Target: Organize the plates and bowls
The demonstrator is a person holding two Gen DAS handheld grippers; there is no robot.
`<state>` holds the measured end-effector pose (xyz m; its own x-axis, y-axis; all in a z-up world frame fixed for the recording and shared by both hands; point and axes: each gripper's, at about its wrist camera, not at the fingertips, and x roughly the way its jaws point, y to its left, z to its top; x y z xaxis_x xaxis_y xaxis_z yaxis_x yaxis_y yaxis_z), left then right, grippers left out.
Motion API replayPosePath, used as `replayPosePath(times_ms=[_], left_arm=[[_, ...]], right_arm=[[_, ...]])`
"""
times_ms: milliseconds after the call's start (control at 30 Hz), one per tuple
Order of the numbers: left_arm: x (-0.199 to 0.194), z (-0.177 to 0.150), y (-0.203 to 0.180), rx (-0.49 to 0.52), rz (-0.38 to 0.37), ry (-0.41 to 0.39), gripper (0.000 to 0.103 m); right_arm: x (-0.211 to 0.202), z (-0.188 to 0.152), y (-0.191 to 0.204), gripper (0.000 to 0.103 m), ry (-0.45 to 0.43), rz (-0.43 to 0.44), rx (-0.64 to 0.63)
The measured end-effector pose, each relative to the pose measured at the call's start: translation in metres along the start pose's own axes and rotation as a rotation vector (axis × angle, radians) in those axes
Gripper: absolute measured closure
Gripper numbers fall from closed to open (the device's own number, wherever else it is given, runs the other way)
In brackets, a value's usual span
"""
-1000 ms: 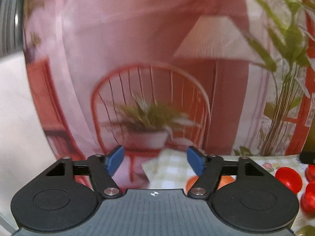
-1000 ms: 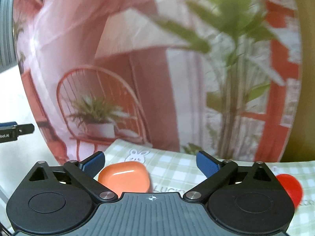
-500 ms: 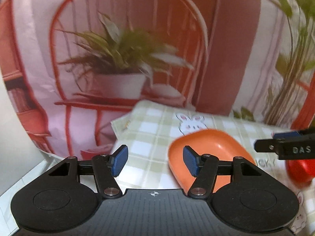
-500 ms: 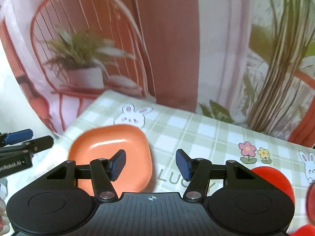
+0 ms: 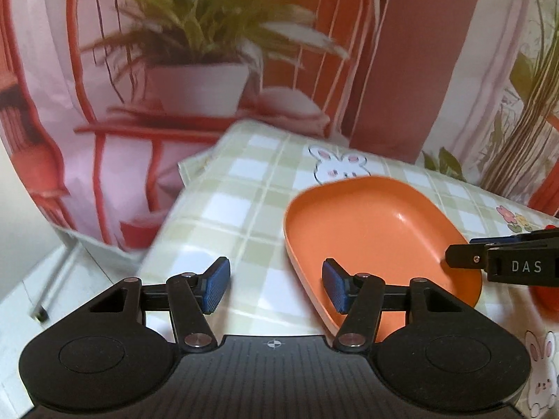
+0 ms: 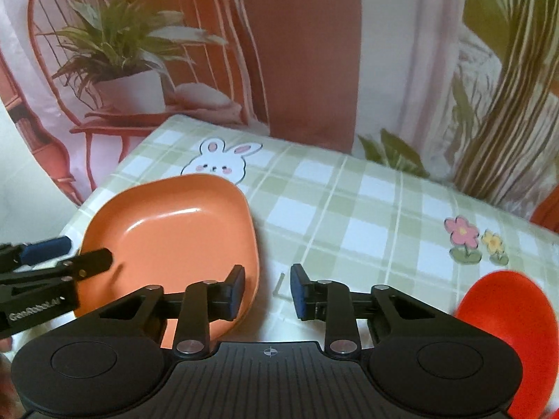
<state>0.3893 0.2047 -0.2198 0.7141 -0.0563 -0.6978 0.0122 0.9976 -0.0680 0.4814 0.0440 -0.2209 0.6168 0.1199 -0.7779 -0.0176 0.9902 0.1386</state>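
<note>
I have the orange plate (image 5: 380, 241) lying flat on the checked surface (image 5: 244, 209), between my two tools, and the coming grasp turns on which rim each tool faces. My left gripper (image 5: 276, 288) hangs with its jaws parted and holding nothing; the plate's left rim runs just inside its right finger, so the plate lies ahead and to the right. My right gripper (image 6: 267, 291), jaws also released and empty, has the plate ahead and to its left, the right rim at its left finger. Both look equally near. A red bowl (image 6: 506, 317) sits off right.
</note>
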Motion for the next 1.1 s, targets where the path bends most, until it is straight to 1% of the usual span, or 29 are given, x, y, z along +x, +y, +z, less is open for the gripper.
replayPosePath(times_ms=[67, 100, 167, 300, 433, 633, 833, 1100], left_arm=[[0.001, -0.004, 0.002, -0.014, -0.025, 0.0, 0.063], [0.0, -0.004, 0.002, -0.02, -0.036, -0.004, 0.074], [-0.002, -0.005, 0.0, -0.027, -0.05, -0.002, 0.088], [-0.009, -0.01, -0.012, 0.011, 0.004, -0.003, 0.089], [-0.026, -0.015, -0.011, -0.011, 0.009, -0.002, 0.089], [-0.074, -0.015, -0.02, 0.002, 0.026, -0.05, 0.089], [-0.127, -0.013, -0.038, 0.019, 0.036, -0.108, 0.089], [-0.192, -0.022, -0.075, 0.047, 0.031, -0.158, 0.089]], right_arm=[[-0.001, -0.003, 0.002, 0.088, 0.008, 0.024, -0.003], [-0.001, -0.004, 0.002, 0.089, 0.01, 0.036, -0.002], [-0.004, -0.005, 0.006, 0.093, 0.016, 0.061, -0.001], [-0.015, -0.009, 0.012, 0.095, 0.012, 0.054, 0.001], [-0.036, -0.014, 0.013, 0.095, 0.004, 0.077, 0.022], [-0.083, -0.026, 0.014, 0.094, -0.026, 0.118, 0.048], [-0.138, -0.036, 0.007, 0.094, -0.081, 0.15, 0.055], [-0.205, -0.063, -0.019, 0.094, -0.148, 0.181, 0.07]])
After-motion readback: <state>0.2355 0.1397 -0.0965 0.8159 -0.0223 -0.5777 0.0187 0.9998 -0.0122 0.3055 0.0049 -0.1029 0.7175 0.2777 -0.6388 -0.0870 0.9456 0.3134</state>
